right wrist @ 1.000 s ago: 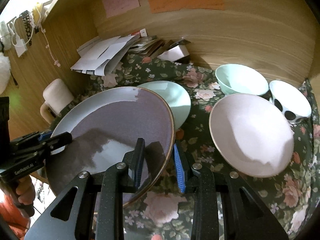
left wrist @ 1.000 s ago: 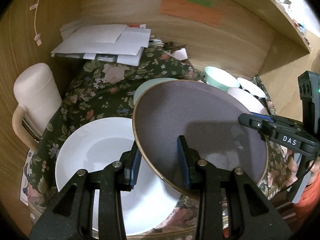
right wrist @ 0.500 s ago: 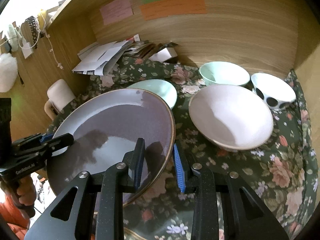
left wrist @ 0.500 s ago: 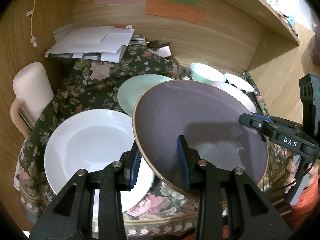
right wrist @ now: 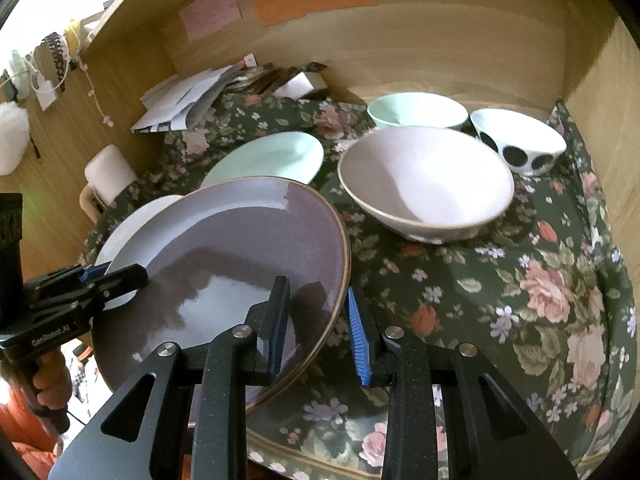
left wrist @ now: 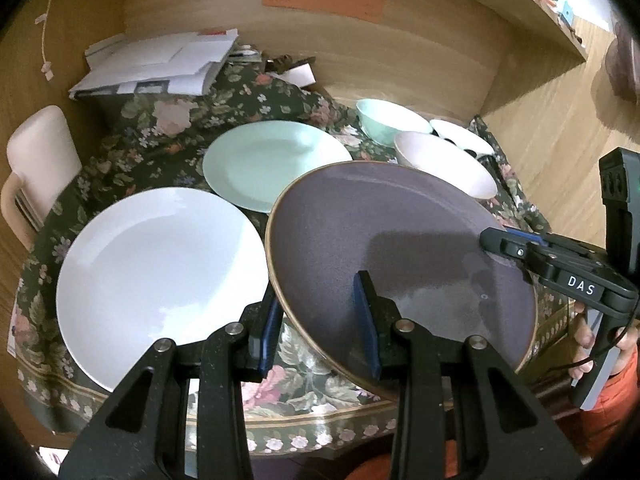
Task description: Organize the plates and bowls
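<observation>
Broad grey-purple glazed ceramic plate (left wrist: 400, 248), bronze rim: rigid, weighty, slick, breakable. Left gripper (left wrist: 316, 320) and right gripper (right wrist: 316, 324) each clamp opposite rim edges; keep level.

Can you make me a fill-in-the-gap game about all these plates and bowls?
1. Both tools grip the rim of the ____ plate.
2. The bowl at the far right has black ____.
3. Beside the white plate lies a mint ____ plate.
4. The tablecloth is printed with ____.

Missing words: purple; spots; green; flowers
</observation>
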Demonstrator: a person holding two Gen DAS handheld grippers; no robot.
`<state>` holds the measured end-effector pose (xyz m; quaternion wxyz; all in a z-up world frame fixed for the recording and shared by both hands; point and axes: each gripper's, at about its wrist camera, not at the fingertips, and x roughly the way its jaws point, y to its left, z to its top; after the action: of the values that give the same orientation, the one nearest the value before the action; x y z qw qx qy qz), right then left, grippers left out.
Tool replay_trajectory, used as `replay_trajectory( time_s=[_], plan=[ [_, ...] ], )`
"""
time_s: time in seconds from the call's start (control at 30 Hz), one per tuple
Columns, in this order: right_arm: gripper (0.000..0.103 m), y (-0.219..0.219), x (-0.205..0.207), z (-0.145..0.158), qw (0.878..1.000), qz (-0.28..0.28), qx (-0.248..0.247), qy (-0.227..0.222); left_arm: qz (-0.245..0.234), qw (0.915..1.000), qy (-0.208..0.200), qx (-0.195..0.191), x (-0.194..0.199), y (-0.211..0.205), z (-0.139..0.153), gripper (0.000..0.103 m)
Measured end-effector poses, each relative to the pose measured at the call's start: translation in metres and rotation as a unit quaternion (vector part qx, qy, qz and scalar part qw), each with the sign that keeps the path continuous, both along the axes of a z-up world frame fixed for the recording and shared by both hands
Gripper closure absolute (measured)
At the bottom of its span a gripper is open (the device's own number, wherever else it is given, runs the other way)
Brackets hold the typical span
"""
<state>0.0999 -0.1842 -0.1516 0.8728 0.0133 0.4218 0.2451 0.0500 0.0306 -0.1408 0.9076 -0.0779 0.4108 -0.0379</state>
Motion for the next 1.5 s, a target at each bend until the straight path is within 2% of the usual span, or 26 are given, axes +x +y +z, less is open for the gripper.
replay_trajectory(
  time_s=[0.73, 1.07, 1.13, 1.23, 1.4, 1.5],
  plan=[
    [0.077, -0.018, 0.017, -0.034, 0.998, -0.036, -0.014, 0.053, -0.025, 0.9982, 0.055, -0.003, 0.040, -0.022, -0.043, 0.068],
    [0.076, -0.013, 0.019, -0.035, 0.998, -0.039, -0.029, 0.045, -0.027, 0.9971, 0.070, -0.008, 0.052, -0.021, -0.049, 0.068],
    [0.076, -0.013, 0.018, -0.032, 0.998, -0.042, -0.040, 0.035, -0.025, 0.9971, 0.072, 0.002, 0.052, -0.021, -0.049, 0.068],
    [0.070, -0.014, 0.014, -0.024, 0.998, -0.045, -0.043, 0.020, -0.018, 0.9978, 0.054, 0.035, 0.049, -0.023, -0.043, 0.068],
    [0.059, -0.015, 0.004, -0.004, 0.998, -0.042, -0.037, -0.010, -0.010, 0.9988, 0.029, 0.038, 0.042, -0.019, -0.028, 0.061],
    [0.050, -0.011, -0.004, 0.012, 0.998, -0.036, -0.031, -0.036, 0.003, 0.9991, 0.000, 0.042, 0.034, -0.014, -0.013, 0.052]
  ],
)
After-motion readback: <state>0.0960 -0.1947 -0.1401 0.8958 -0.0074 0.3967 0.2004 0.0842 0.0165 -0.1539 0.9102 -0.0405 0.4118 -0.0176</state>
